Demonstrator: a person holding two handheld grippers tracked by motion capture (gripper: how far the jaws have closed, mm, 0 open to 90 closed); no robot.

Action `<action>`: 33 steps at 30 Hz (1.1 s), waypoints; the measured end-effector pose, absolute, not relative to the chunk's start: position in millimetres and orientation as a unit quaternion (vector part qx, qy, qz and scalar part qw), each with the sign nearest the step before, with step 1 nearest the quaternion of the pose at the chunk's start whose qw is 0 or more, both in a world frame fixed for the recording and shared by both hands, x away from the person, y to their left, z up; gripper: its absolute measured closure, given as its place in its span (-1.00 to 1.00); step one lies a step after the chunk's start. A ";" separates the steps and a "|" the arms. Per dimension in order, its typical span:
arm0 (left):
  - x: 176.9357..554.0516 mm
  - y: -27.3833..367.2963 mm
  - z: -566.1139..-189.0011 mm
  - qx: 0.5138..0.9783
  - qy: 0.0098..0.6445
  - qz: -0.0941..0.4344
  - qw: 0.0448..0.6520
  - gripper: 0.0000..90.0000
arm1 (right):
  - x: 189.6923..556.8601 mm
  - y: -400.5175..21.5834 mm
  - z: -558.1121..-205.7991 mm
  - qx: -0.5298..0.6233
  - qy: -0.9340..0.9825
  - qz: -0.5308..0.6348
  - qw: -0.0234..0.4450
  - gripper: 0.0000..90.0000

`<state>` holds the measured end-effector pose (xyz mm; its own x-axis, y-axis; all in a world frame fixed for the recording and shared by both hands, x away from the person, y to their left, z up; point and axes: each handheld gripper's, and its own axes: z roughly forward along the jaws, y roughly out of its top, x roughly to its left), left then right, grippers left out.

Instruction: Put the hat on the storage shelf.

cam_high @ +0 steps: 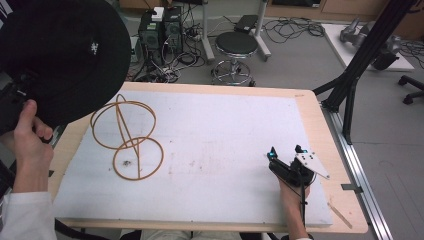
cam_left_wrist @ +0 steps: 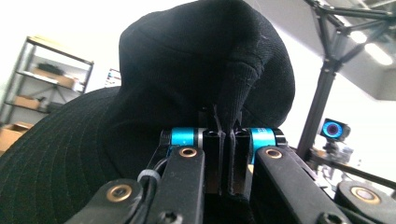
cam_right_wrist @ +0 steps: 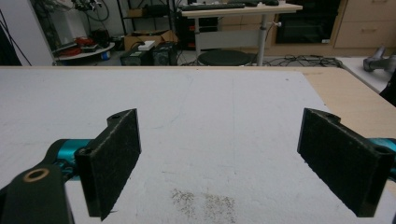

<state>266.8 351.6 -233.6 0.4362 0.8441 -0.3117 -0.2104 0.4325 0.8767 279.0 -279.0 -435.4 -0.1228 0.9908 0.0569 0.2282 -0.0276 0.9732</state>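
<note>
A black brimmed hat hangs raised over the table's left side, close to the high camera. In the left gripper view my left gripper is shut on a pinched fold of the hat, whose crown and brim rise above the jaws. A hand holds that gripper at the left edge, mostly hidden under the hat. A tan wire stand of hoops sits on the white mat, just right of the hat. My right gripper rests on the mat at the right, open, with nothing between its pads.
The mat covers a wooden table. A black frame post stands off the right edge. A stool and computer towers are on the floor beyond the far edge. A dark smudge marks the mat.
</note>
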 end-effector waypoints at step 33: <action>276.1 320.5 -254.7 0.535 0.356 0.188 0.742 0.94 | 278.4 -278.5 -435.0 0.532 0.571 0.484 0.396 -0.72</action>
